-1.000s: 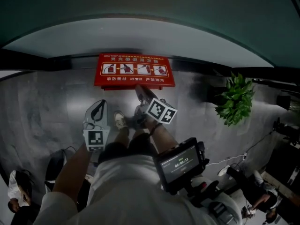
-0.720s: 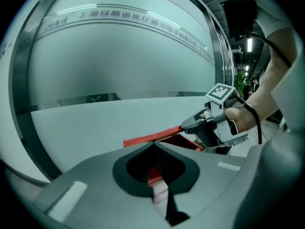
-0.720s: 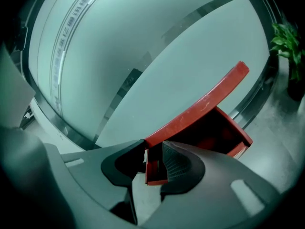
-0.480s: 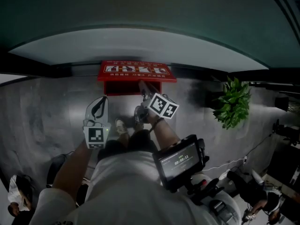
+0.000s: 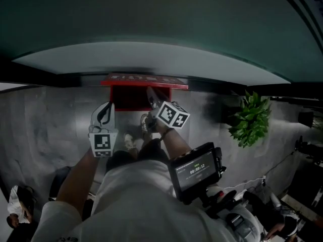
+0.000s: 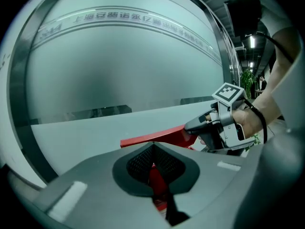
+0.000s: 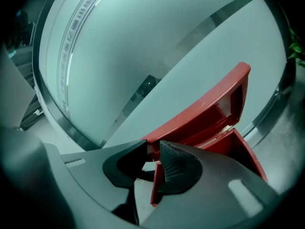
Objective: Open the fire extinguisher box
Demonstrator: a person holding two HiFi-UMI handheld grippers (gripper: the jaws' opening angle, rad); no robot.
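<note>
The red fire extinguisher box (image 5: 129, 98) stands on the floor against a frosted glass wall. Its lid (image 5: 144, 80) is raised and shows nearly edge-on, with the dark inside exposed. My right gripper (image 5: 150, 93) is at the lid's front lip. In the right gripper view the lip (image 7: 157, 175) runs between the closing jaws of that gripper (image 7: 153, 159); one pad lies against it and a narrow gap shows at the other. The lid (image 7: 205, 113) stands above the box body (image 7: 245, 151). My left gripper (image 5: 104, 115) hangs left of the box, shut (image 6: 153, 149) on nothing.
A green potted plant (image 5: 248, 119) stands right of the box by the wall. The frosted glass wall (image 5: 151, 59) rises behind the box. A person (image 5: 17, 205) sits at the lower left, and others and cables lie at the lower right. A small screen (image 5: 196, 171) hangs at my waist.
The lid has swung up from a tilt that showed its printed top to almost edge-on. My right gripper rose with it. The left gripper has barely moved.
</note>
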